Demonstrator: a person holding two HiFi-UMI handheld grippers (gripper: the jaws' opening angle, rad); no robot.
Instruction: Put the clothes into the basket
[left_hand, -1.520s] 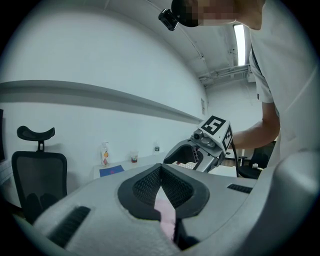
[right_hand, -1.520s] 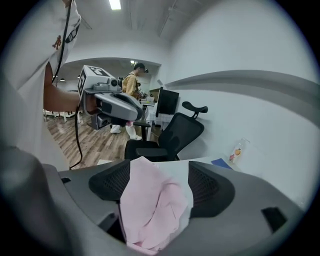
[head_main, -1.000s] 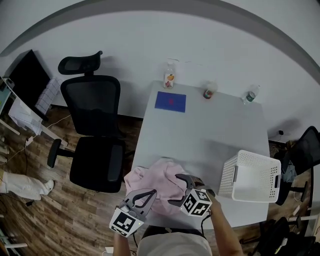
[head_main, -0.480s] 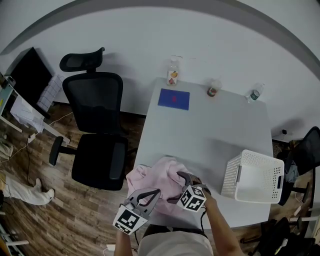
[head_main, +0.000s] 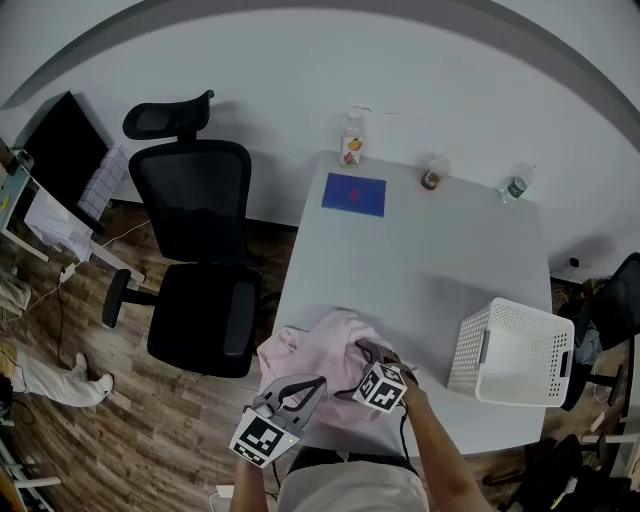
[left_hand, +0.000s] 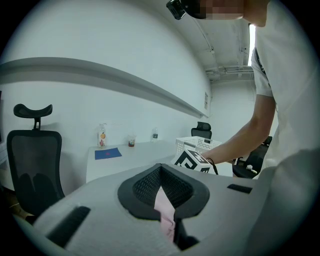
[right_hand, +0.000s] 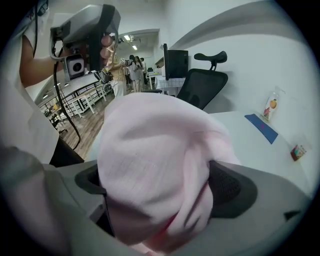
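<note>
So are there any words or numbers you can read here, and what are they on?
No text can be read in any view.
On the bottle: orange label, print too small.
On the blue mat: small red mark, too small.
On the cup and water bottle: labels too small.
On the left gripper and right gripper, whose jaws have just been opening with the pink cloth between them: black-and-white square patterns, no letters.

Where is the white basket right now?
In the head view the white basket sits at the right of the table, near its front edge, right of the pink garment and apart from it.
</note>
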